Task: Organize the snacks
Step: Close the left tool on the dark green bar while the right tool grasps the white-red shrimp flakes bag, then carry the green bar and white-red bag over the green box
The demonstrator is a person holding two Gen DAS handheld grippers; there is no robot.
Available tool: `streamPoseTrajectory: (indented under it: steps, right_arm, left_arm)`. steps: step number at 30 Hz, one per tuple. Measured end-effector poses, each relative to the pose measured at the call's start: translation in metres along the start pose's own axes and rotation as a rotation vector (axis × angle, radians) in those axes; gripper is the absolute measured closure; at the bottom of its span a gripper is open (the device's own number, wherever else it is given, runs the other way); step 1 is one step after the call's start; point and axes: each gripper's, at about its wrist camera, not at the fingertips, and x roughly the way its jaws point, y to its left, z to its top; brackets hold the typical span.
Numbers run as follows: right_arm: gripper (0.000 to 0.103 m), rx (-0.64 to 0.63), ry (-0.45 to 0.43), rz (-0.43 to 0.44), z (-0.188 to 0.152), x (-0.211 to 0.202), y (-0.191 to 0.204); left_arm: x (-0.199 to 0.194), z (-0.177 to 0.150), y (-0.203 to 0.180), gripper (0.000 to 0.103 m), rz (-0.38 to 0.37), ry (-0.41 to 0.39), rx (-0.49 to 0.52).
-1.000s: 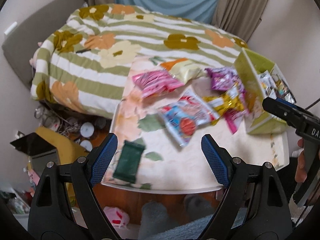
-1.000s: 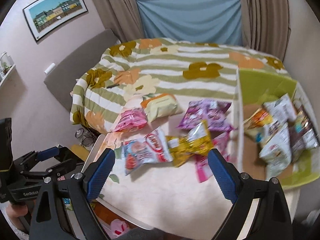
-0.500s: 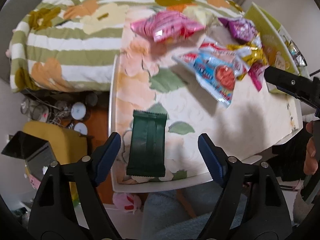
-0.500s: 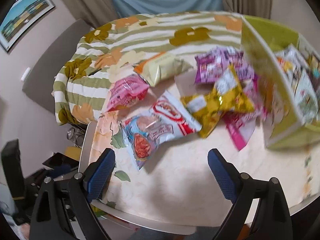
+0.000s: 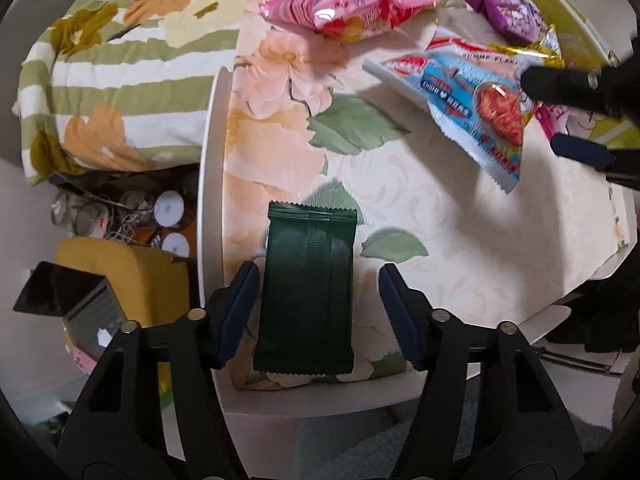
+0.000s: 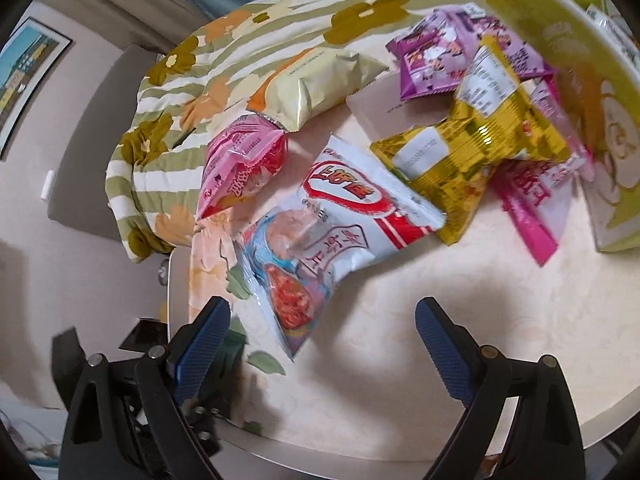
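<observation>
snacks are mostly left loose on the worktop (image 6: pixel 440 304) beside the green box (image 6: pixel 560 40), and the dark green packet (image 5: pixel 306 292) is straddled, ungripped, by the spread left tool (image 5: pixel 316 296), the right tool (image 6: pixel 320 332) likewise spread and empty.

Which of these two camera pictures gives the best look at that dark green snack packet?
The left wrist view. There the dark green packet lies flat on the floral tablecloth, fully visible between the open left claw fingers. The right wrist view shows only a dark sliver of it behind the right claw finger.
</observation>
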Motion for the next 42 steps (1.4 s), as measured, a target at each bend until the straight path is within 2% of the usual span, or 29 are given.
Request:
streamPoseTrajectory:
  steps: [4,8,10,11,13,26,29,30,31,33,42]
  right_arm:
    - [0.010,0.040,0.015,0.019,0.008,0.009,-0.001]
    - [0.010,0.096,0.026,0.035,0.015,0.020,-0.006]
    - [0.010,0.126,0.025,0.043,0.018,0.024,-0.010]
    - [0.010,0.138,0.023,0.046,0.019,0.026,-0.010]
    - [0.010,0.160,0.020,0.051,0.022,0.032,-0.010]
    - [0.011,0.173,0.038,0.066,0.033,0.054,-0.013]
    - [0.017,0.157,0.042,0.058,0.034,0.054,-0.012]
    - [0.026,0.153,0.041,0.064,0.034,0.054,-0.012]
    - [0.031,0.148,0.046,0.070,0.034,0.054,-0.012]
    - [0.036,0.140,0.044,0.065,0.033,0.054,-0.011]
    - [0.048,0.107,0.019,0.083,0.024,0.040,-0.007]
  left_arm:
    - [0.011,-0.002,0.000,0.050,0.000,0.032,-0.014]
    - [0.014,-0.006,-0.003,0.051,0.019,0.026,0.004]
    - [0.014,-0.006,-0.004,0.054,0.025,0.023,0.012]
    - [0.014,-0.005,-0.005,0.059,0.032,0.020,0.019]
    - [0.014,-0.004,-0.006,0.061,0.030,0.018,0.026]
    - [0.012,0.009,-0.004,0.062,-0.009,0.019,-0.007]
    - [0.011,0.012,-0.002,0.062,-0.016,0.012,-0.017]
    - [0.009,0.013,-0.002,0.062,-0.017,0.007,-0.020]
    - [0.009,0.014,-0.001,0.062,-0.018,0.003,-0.021]
    - [0.006,0.017,0.000,0.062,-0.017,-0.003,-0.017]
    - [-0.021,0.027,0.009,0.062,-0.024,-0.068,-0.027]
